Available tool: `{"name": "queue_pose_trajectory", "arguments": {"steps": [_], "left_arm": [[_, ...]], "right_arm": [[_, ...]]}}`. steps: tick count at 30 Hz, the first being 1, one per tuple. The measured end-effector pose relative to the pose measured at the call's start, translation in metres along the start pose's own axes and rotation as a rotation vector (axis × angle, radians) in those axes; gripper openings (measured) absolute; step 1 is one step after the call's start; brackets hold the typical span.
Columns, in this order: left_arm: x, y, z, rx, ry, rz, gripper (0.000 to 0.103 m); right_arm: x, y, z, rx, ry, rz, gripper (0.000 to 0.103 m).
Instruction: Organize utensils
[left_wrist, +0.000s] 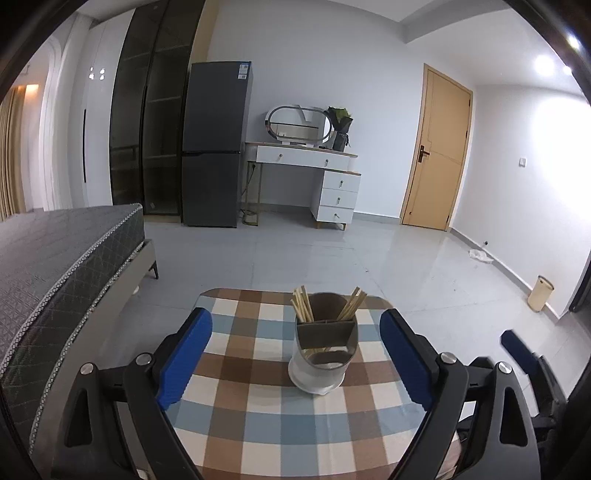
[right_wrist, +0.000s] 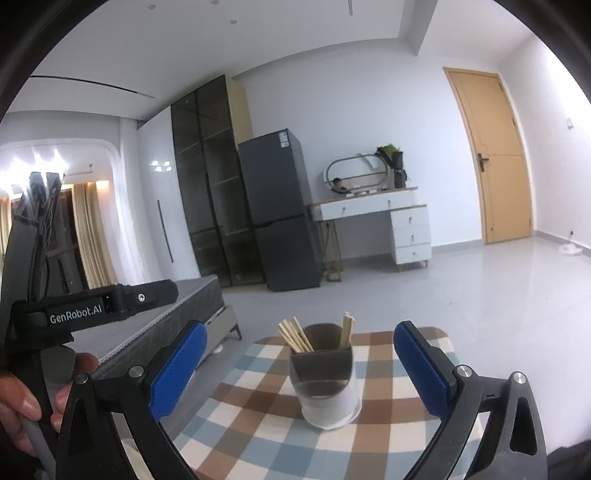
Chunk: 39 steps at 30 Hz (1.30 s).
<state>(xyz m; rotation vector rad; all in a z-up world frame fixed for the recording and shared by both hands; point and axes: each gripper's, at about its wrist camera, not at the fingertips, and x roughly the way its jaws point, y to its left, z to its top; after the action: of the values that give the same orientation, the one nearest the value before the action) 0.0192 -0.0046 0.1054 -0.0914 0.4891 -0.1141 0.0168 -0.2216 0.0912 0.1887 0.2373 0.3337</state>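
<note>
Right tool (right_wrist: 299, 369): jaws wide apart, blue pads (right_wrist: 177, 369) bare, nothing between them. Utensil holder (right_wrist: 327, 384) upright on checked worktop (right_wrist: 258, 417), ahead of the pads, apart from both. Chopsticks (right_wrist: 295, 338) stand in its rear compartments, two bunches. Left tool (right_wrist: 110, 302) at left edge, a hand (right_wrist: 22, 398) on its grip.

only readable bit is "GenRobot.AI" in white on the black body of the left gripper (right_wrist: 110, 302), over at about 9 o'clock in the right wrist view; the fridge sticker (right_wrist: 283, 139) is too tiny
</note>
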Motion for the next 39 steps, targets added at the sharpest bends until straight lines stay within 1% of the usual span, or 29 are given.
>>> {"name": "queue_pose_trajectory", "arguments": {"steps": [4, 7, 10, 13, 17, 20, 22, 27, 31, 39], "left_arm": [[-0.004, 0.003, -0.013, 0.004, -0.007, 0.012, 0.09], [-0.005, 0.011, -0.026, -0.017, -0.009, 0.03, 0.09], [-0.006, 0.013, -0.04, -0.015, -0.009, 0.042, 0.09], [0.005, 0.016, -0.058, -0.004, 0.02, 0.061, 0.09], [0.02, 0.02, -0.078, -0.017, 0.056, 0.076, 0.09], [0.025, 0.017, -0.084, 0.002, 0.049, 0.095, 0.09], [0.026, 0.016, -0.086, 0.011, 0.049, 0.096, 0.09], [0.027, 0.017, -0.089, 0.013, 0.06, 0.106, 0.09], [0.02, 0.022, -0.089, -0.011, 0.039, 0.091, 0.09], [0.024, 0.024, -0.089, -0.036, 0.066, 0.085, 0.09]], "right_arm": [[-0.013, 0.001, -0.013, -0.018, -0.026, -0.032, 0.103], [-0.017, 0.0, -0.029, -0.04, -0.018, -0.064, 0.103], [-0.014, -0.003, -0.048, -0.028, 0.015, -0.088, 0.103], [-0.015, -0.004, -0.06, -0.036, 0.04, -0.093, 0.103], [-0.02, 0.0, -0.067, -0.055, 0.04, -0.099, 0.103], [-0.021, -0.003, -0.075, -0.046, 0.052, -0.122, 0.103], [-0.016, -0.005, -0.08, -0.027, 0.082, -0.124, 0.103], [-0.01, -0.007, -0.086, -0.016, 0.118, -0.122, 0.103], [-0.009, -0.005, -0.089, -0.02, 0.131, -0.113, 0.103], [-0.009, -0.003, -0.091, -0.023, 0.139, -0.113, 0.103]]}}
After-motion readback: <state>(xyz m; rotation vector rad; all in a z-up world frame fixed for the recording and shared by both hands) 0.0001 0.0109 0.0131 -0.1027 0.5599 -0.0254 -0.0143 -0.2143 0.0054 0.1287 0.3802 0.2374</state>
